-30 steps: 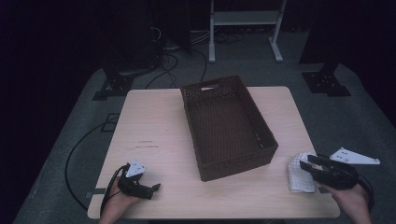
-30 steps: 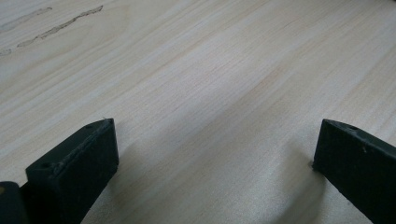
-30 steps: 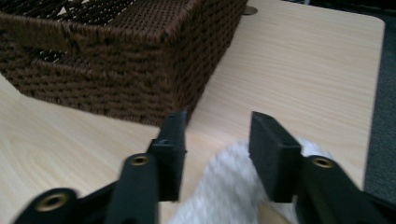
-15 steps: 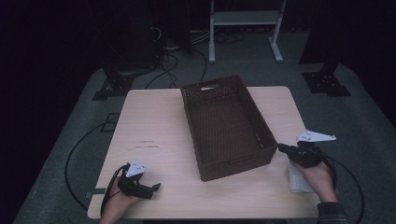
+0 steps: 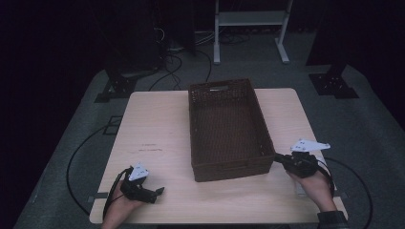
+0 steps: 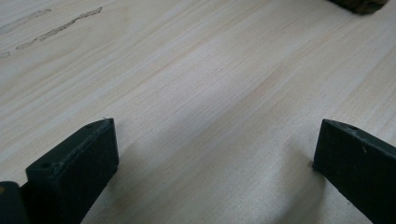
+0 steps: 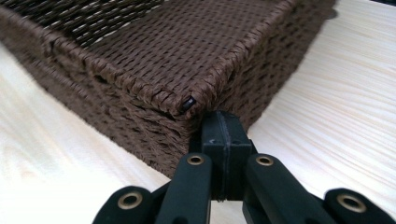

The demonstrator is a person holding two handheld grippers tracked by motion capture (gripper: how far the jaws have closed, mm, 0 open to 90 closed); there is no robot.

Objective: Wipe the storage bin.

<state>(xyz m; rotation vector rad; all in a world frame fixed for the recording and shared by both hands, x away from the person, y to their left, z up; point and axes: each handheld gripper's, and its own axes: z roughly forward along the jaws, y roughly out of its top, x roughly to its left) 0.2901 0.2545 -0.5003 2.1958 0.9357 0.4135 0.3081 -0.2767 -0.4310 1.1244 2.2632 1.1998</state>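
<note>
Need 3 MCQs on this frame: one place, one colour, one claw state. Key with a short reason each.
1. Where is the tip of the right claw?
A. at the near right corner of the dark brown woven rectangular basket
B. inside the basket
C. at the table's far left corner

2. What colour is the wooden table top?
A. pale beige
B. blue
C. black

3. How do the jaws of the left claw stand?
A. wide apart with bare table between them
B. pressed together
C. clamped on a cloth

Key:
1 A: in the right gripper view the shut jaws sit right against the basket's corner, and the high view puts the tip there too.
2 A: the light wood grain shows in all three views.
3 A: the left gripper view shows two separate black jaws with table surface between them.
</note>
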